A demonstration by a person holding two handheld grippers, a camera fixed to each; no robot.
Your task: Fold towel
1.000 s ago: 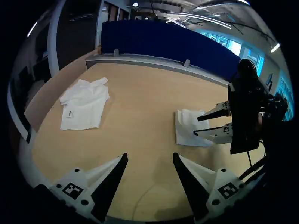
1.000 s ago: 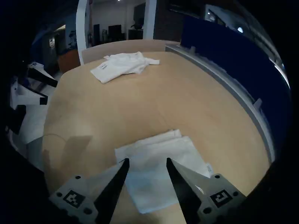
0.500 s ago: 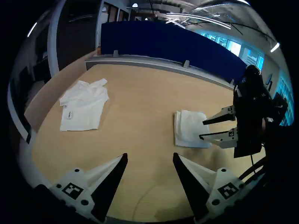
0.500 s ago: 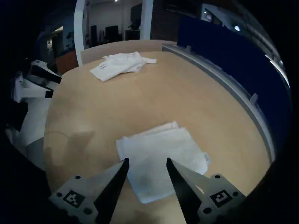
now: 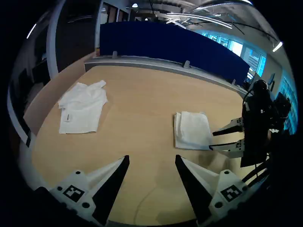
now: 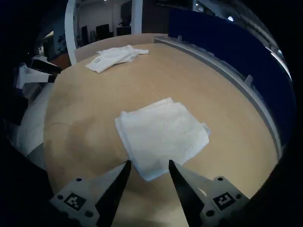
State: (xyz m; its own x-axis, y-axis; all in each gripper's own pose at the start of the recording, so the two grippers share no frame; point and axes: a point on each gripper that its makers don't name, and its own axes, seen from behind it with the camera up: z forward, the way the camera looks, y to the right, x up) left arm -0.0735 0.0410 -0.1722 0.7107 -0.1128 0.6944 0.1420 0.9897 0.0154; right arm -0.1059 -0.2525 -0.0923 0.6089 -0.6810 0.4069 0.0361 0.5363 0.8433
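The table [image 5: 144,98] is a broad top of pale wood with rounded corners. On it lies the folded towel [image 5: 192,129], a white square, flat, with bare wood on every side. Beyond the towel a grey rail [image 5: 151,64] runs along the table's far edge, and a dark blue partition [image 5: 170,41] stands behind it. Farther back are ceiling lights and bright windows.

A crumpled white shirt [image 5: 81,108] lies well apart from the towel, near the table's opposite side. The stretch of wood between the two is bare.

The left gripper [image 5: 151,158] hangs over bare table on the near side of the towel, its jaws spread wide with nothing between them. The right gripper [image 5: 212,140] is just at the towel's edge, jaws also apart. In the right gripper view the towel's near corner lies between its fingers. Whether the tips touch the cloth cannot be told.
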